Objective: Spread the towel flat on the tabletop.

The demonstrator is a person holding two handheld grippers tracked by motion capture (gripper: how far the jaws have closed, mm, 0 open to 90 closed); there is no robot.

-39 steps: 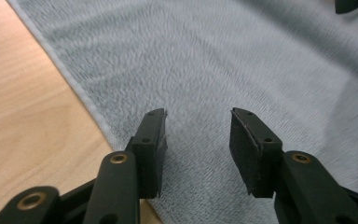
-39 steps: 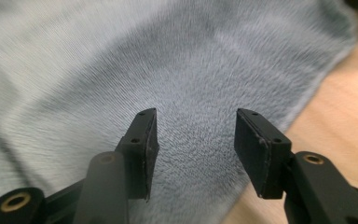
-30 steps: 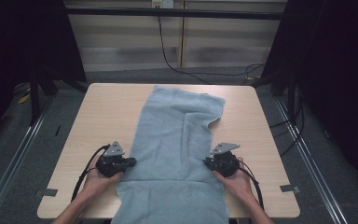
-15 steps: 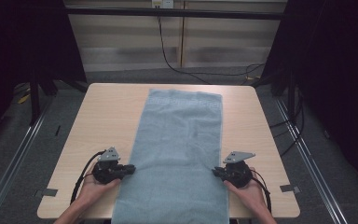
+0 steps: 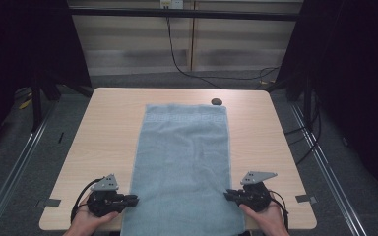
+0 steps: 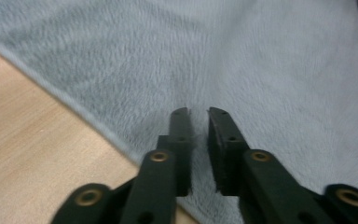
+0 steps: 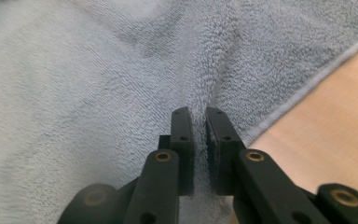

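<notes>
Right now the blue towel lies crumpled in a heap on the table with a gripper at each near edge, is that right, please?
Not quite: the towel is spread flat lengthwise down the table, not heaped, as the high view shows. The left gripper and right gripper do sit at its near edges.

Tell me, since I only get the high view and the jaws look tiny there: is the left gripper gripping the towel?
Observer: No. The left gripper has its jaws over the towel; they have just been opening, a narrow gap with nothing in it.
Operator: And the right one?
Observer: The right gripper has just been opening too; a raised fold of towel runs into its gap.
Operator: Near the edge?
Observer: Yes, the hem lies just beside it, bare table beyond.
</notes>
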